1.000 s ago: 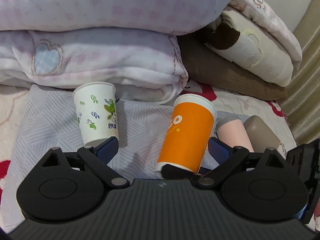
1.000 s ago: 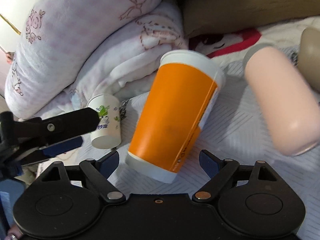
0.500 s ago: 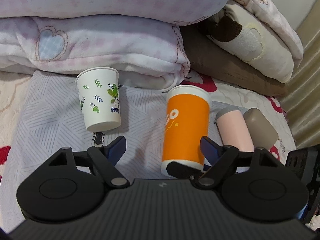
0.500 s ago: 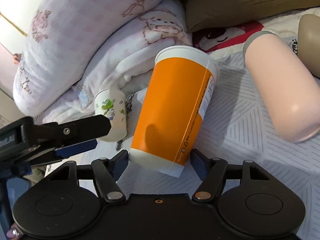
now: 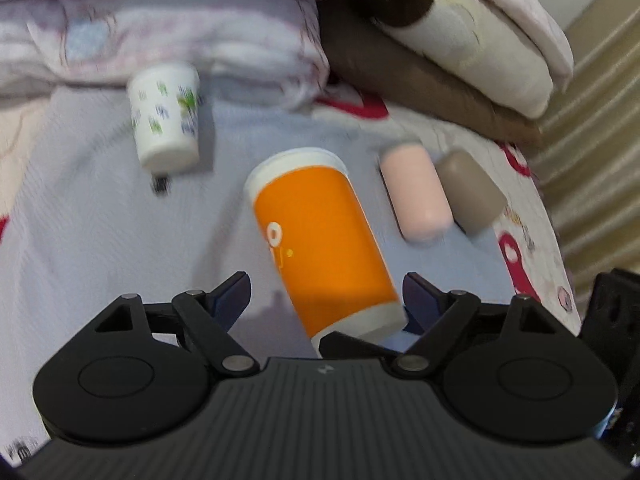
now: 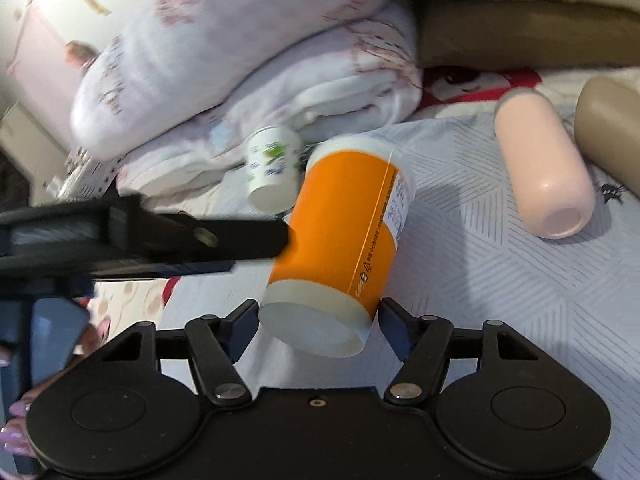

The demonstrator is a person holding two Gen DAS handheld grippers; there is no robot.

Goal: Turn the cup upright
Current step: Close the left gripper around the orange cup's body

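An orange paper cup [image 6: 344,236] with a white rim and base is held off the bed, tilted, its base toward the camera. My right gripper [image 6: 318,324] is shut on its base end. The cup also shows in the left wrist view [image 5: 320,244], between the fingers of my left gripper [image 5: 324,292], which is open; its right finger lies near the cup's base. My left gripper's finger [image 6: 208,236] reaches in from the left and touches the cup's side in the right wrist view.
A small white cup with green leaf print [image 5: 166,120] lies on the grey striped bedspread [image 5: 80,220]. A pink cup [image 5: 416,196] and a taupe cup [image 5: 468,192] lie on their sides to the right. Folded blankets and pillows [image 5: 180,32] are stacked behind.
The right gripper has closed on the orange cup's base and lifted it off the bed. Both cameras have pulled up and back, and the cup now tilts the other way in the left view.
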